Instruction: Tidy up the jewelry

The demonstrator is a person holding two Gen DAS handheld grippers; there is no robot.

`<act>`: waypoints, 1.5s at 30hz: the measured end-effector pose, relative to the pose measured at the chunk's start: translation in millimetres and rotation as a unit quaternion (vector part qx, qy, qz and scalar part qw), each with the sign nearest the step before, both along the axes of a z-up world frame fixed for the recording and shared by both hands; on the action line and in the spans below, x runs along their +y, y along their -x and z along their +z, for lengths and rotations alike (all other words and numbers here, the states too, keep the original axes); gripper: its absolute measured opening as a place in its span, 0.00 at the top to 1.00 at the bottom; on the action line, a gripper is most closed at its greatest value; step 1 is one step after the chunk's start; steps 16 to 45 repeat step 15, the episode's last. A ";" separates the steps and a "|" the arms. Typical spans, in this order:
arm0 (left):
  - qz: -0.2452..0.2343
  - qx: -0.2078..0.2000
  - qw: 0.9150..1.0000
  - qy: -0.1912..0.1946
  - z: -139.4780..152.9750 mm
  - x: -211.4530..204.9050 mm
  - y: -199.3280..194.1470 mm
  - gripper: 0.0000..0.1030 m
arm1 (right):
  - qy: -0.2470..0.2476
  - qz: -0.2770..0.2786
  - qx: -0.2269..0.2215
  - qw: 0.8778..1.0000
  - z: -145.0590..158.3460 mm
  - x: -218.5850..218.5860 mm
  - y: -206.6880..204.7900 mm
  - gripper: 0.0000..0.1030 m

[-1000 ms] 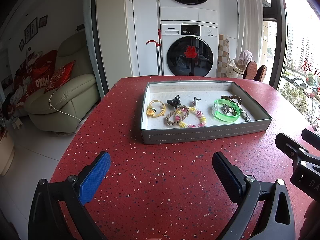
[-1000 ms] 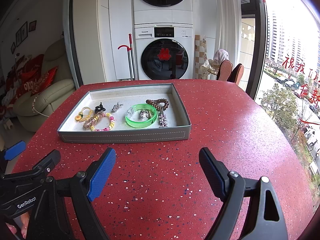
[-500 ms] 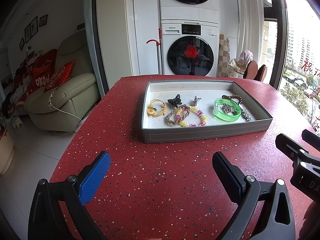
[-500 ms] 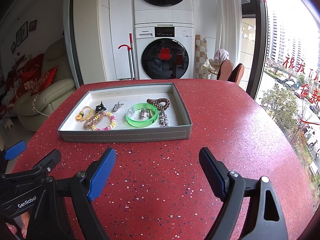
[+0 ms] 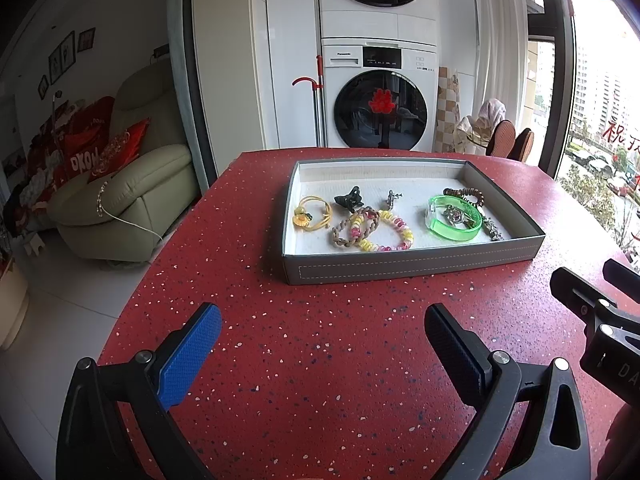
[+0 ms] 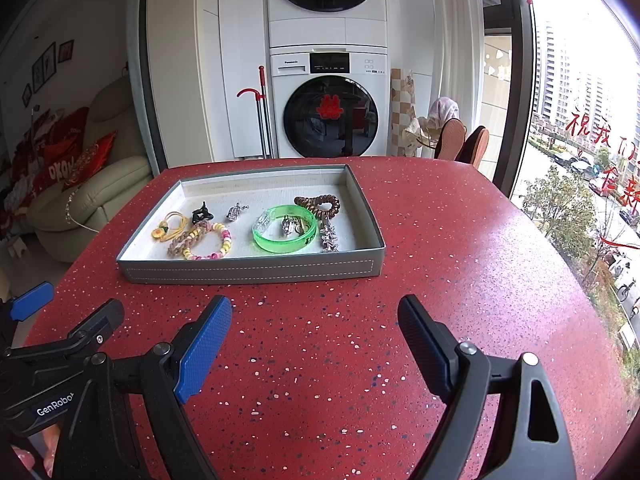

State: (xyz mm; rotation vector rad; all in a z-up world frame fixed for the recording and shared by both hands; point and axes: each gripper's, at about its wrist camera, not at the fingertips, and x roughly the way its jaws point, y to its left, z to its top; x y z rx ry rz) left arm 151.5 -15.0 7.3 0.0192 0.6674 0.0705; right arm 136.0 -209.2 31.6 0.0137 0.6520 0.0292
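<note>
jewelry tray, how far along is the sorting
Every visible piece lies in the grey tray: green bangle, beaded bracelet, yellow hair tie, brown spiral tie. Whether that counts as sorted is unclear. In hand: nothing; left claw and right claw are open over the red table, short of the tray. Any rearranging remains.

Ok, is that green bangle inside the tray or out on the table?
Inside. The green bangle lies flat on the white lining of the grey tray, toward its right end, with a small silver piece sitting within its ring.

Cream sofa [image 5: 132, 192] — stacked washers [image 5: 378, 92]
</note>
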 end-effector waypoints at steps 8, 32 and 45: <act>0.000 0.005 1.000 0.000 -1.9 -0.3 -0.2 0.00 | 0.000 0.001 0.002 1.000 -0.5 1.1 0.2 0.15; -0.001 0.001 1.000 0.001 -0.6 -1.3 1.2 0.00 | 0.001 0.002 0.005 1.000 -4.1 6.3 3.3 0.15; -0.001 0.001 1.000 0.001 -0.6 -1.3 1.2 0.00 | 0.001 0.002 0.005 1.000 -4.1 6.3 3.3 0.15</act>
